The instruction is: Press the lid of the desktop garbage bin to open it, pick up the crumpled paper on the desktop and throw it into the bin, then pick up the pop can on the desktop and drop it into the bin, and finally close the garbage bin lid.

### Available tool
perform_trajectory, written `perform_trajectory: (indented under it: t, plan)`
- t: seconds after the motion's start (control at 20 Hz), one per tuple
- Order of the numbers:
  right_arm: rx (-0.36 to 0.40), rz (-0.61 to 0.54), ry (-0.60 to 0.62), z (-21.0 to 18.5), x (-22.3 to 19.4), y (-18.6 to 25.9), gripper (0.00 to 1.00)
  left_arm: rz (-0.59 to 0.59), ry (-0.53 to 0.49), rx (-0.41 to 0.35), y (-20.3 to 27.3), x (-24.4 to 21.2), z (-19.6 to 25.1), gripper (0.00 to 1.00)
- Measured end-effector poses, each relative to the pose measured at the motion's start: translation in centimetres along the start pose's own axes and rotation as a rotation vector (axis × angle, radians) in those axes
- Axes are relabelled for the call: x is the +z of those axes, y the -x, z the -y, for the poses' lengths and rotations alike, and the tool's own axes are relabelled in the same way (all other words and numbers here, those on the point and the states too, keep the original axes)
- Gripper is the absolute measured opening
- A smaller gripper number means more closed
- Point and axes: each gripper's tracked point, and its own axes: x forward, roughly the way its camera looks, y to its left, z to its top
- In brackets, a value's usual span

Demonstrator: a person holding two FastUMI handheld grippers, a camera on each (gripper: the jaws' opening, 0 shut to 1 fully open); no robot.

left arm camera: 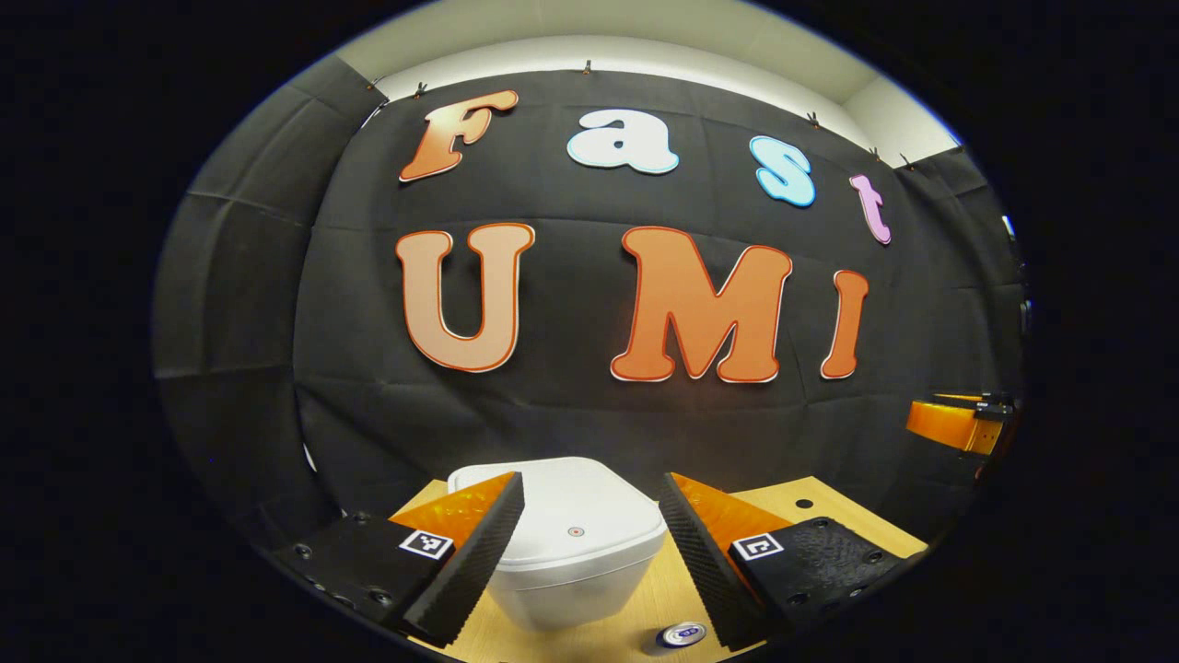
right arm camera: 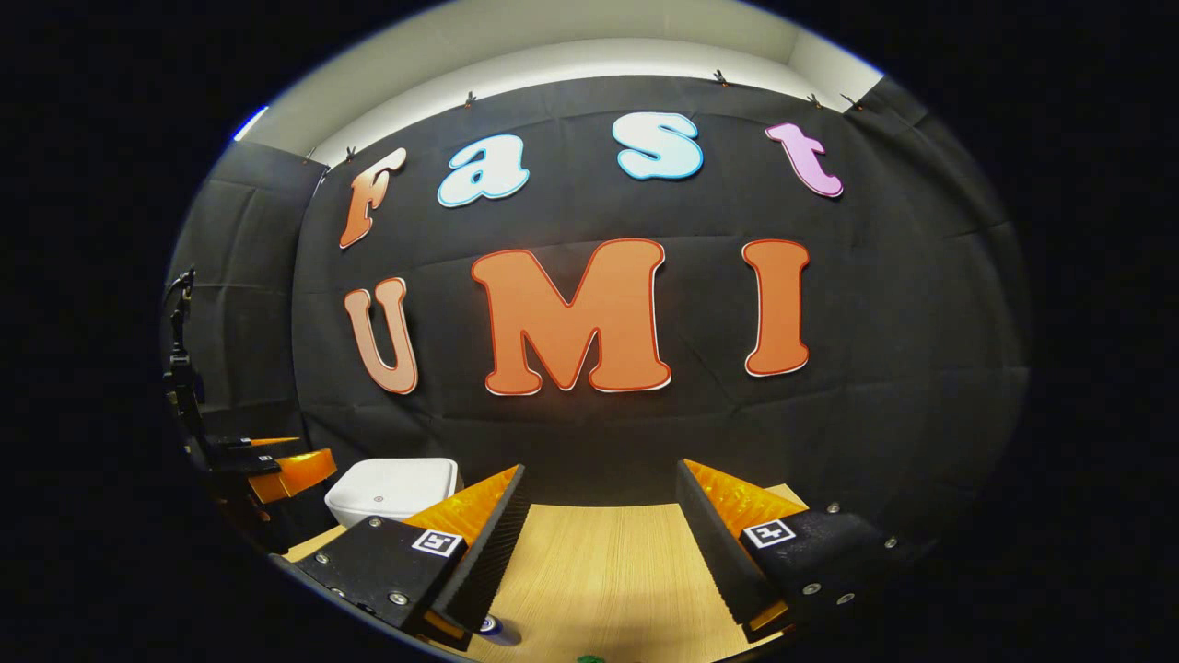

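Garbage bin [left arm camera: 576,543], lid closed, is framed dead ahead between the spread, empty jaws of the left gripper [left arm camera: 589,543]; pop can [left arm camera: 680,634] is glimpsed just before it on the surface [left arm camera: 829,516]. Right gripper [right arm camera: 599,543] is held released. Lid's centre dot should be pressed squarely.

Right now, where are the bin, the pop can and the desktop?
bin [left arm camera: 576,516], left gripper view, middle of its shut lid.
pop can [left arm camera: 680,634], left gripper view, its top end.
desktop [right arm camera: 599,562], right gripper view, bare wood.
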Motion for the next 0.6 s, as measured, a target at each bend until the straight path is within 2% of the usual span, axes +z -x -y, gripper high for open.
perform_trajectory:
  t: [0.1,0.2,0.25,0.4,0.45,0.6]
  plan:
    - [0.001,0.0,-0.005,0.2,0.1,0.0,0.95,0.003,-0.018,0.041,0.2,0.2,-0.9,0.94]
    - [0.002,0.0,-0.016,0.2,0.1,0.0,0.95,0.021,-0.038,0.057,0.3,0.5,-0.8,0.81]
    - [0.001,-0.001,-0.023,0.4,0.1,0.1,0.95,0.019,-0.04,0.063,0.4,0.5,-0.9,0.66]
    - [0.0,0.0,-0.031,0.6,0.2,0.0,0.95,-0.004,-0.021,0.041,0.3,-0.2,-0.4,0.54]
    - [0.006,-0.005,-0.029,0.5,0.0,-0.1,0.95,-0.015,-0.007,0.015,0.2,-0.5,0.2,0.44]
    - [-0.003,-0.041,-0.034,0.9,-0.9,-0.2,0.95,-0.047,0.014,0.021,0.2,-1.3,-0.1,0.0]
